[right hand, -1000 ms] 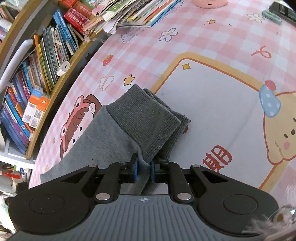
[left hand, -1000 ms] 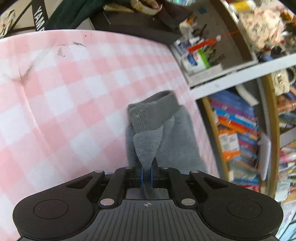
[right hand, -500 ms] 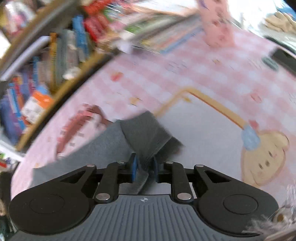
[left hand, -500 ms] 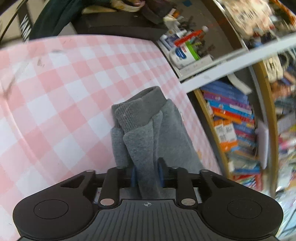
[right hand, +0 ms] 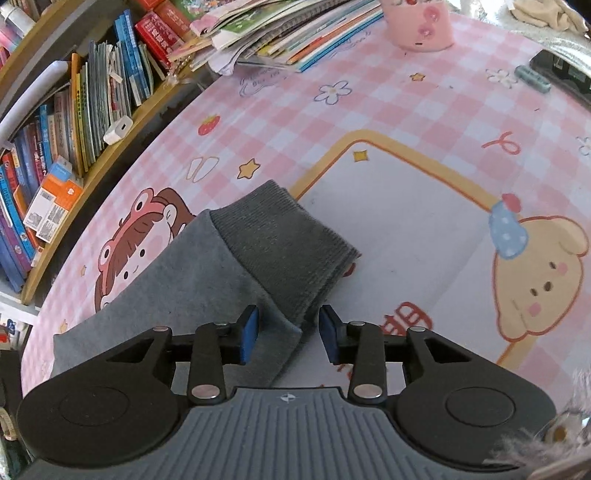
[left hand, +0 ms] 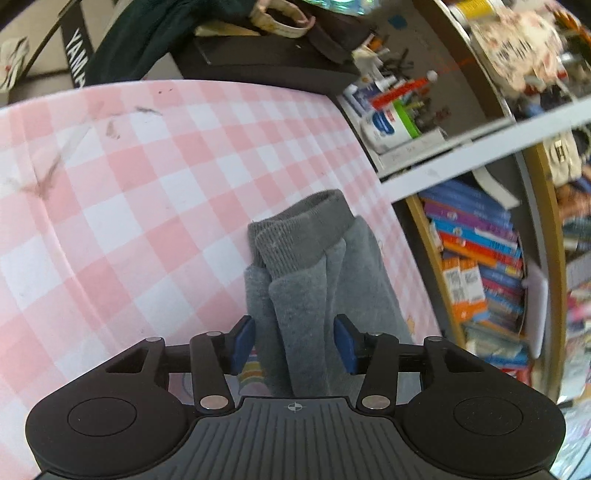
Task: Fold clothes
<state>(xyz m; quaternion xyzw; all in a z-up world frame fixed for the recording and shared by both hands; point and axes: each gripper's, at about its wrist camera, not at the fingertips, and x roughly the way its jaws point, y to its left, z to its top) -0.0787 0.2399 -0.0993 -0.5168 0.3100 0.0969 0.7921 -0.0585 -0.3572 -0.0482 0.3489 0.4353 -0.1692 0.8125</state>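
A grey fleece garment (left hand: 314,280) lies folded on the pink checked table cover (left hand: 147,192), its darker ribbed band (left hand: 303,229) at the far end. My left gripper (left hand: 294,339) is open, its blue pads on either side of a fold of the cloth. In the right wrist view the same garment (right hand: 192,280) lies on the cartoon-print cover (right hand: 406,229), ribbed cuffs (right hand: 288,251) stacked toward the middle. My right gripper (right hand: 288,334) is open, jaws astride the garment's near corner.
A bookshelf (right hand: 55,147) full of books runs along the table's edge, also in the left wrist view (left hand: 480,266). A stack of books (right hand: 288,33) and a pink cup (right hand: 421,26) stand at the far side. A dark cluttered box (left hand: 258,51) lies beyond the table.
Both grippers were shut on the garment's edges one second ago. Both have opened and let go, and the cloth now rests on the table between the jaws.
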